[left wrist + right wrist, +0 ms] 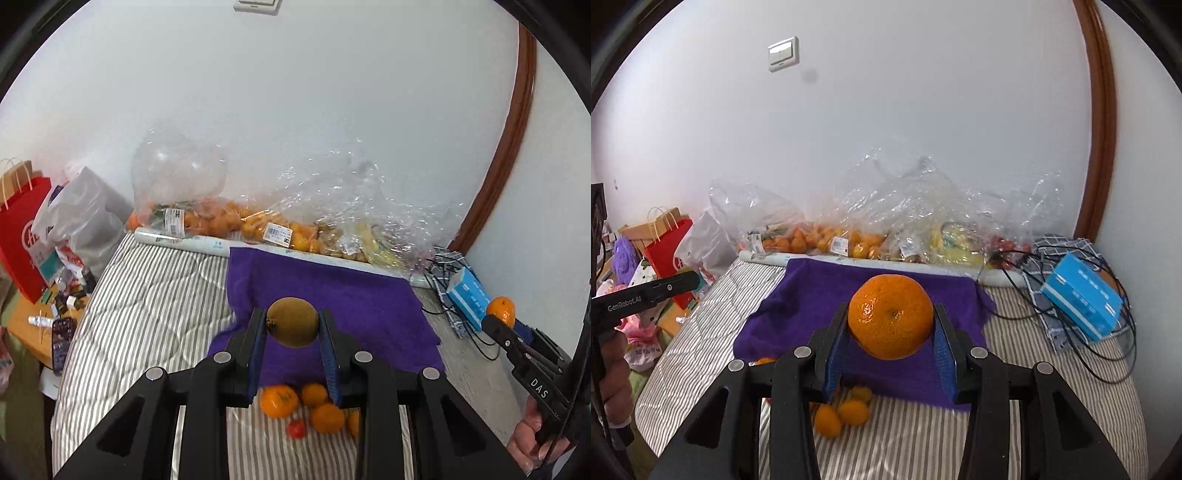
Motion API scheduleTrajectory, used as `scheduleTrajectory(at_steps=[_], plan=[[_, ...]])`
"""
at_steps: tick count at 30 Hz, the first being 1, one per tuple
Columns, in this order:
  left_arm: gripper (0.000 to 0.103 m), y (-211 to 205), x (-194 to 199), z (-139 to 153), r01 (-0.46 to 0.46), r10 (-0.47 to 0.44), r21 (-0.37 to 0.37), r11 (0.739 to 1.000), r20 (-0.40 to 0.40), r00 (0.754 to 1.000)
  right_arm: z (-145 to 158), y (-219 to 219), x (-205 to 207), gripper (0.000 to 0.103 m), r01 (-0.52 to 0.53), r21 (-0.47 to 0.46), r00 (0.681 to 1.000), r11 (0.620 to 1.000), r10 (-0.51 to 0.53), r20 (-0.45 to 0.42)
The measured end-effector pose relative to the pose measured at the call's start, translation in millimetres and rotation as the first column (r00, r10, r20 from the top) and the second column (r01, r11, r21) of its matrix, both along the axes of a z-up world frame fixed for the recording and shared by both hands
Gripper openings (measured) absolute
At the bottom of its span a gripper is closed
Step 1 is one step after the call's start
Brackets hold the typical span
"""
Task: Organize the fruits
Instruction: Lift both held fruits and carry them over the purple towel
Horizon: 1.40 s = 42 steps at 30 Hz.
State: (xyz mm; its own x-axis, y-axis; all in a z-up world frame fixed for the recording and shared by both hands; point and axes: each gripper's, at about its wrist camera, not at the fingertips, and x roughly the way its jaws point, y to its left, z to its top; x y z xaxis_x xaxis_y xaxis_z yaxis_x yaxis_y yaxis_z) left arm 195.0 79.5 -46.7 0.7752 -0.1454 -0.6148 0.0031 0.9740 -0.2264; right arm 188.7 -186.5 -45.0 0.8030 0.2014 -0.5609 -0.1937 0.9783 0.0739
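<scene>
My left gripper (292, 323) is shut on a brown kiwi (292, 322) and holds it above the near edge of a purple cloth (332, 291) on the striped bed. My right gripper (891, 321) is shut on a large orange mandarin (891, 320) above the same cloth (820, 295); it also shows at the right of the left wrist view (501, 311). Several loose mandarins (279, 401) and a small red fruit (296, 429) lie on the bedding below the cloth's front edge. They also show in the right wrist view (842, 415).
Clear plastic bags of oranges and yellow fruit (258, 221) line the wall behind the cloth. A blue box (1080, 295) with black cables (1108, 354) lies right. A red paper bag (18, 236) and a cluttered side table (51, 306) stand left of the bed.
</scene>
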Motion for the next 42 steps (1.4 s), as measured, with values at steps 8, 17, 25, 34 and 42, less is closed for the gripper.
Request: scheduleTrajectory(at_steps=[8, 17, 25, 34, 42], plan=[[0.027, -2, 53, -18, 0.004, -0.004, 0.008, 1.0, -0.035, 0.999, -19, 5, 55, 0.042, -0.011, 0.008, 1.0, 1.0, 0.011, -0.02], [0.027, -16, 112, -52, 0.04, -0.04, 0.001, 0.999, -0.098, 0.994, -56, 3, 106, 0.042, 0.005, -0.004, 0.998, 1.0, -0.005, -0.062], [0.027, -30, 152, -83, 0.074, -0.073, 0.006, 0.997, -0.143, 0.987, -90, -1, 142, 0.042, 0.028, -0.016, 0.993, 0.999, -0.03, -0.114], [0.027, -38, 173, -115, 0.1, -0.096, 0.009, 0.995, -0.19, 0.977, -124, 3, 163, 0.042, 0.02, -0.04, 0.984, 0.999, -0.027, -0.179], [0.027, -46, 180, -128, 0.114, -0.108, 0.018, 0.993, -0.203, 0.973, -136, -1, 166, 0.042, 0.027, -0.045, 0.978, 0.999, -0.035, -0.204]])
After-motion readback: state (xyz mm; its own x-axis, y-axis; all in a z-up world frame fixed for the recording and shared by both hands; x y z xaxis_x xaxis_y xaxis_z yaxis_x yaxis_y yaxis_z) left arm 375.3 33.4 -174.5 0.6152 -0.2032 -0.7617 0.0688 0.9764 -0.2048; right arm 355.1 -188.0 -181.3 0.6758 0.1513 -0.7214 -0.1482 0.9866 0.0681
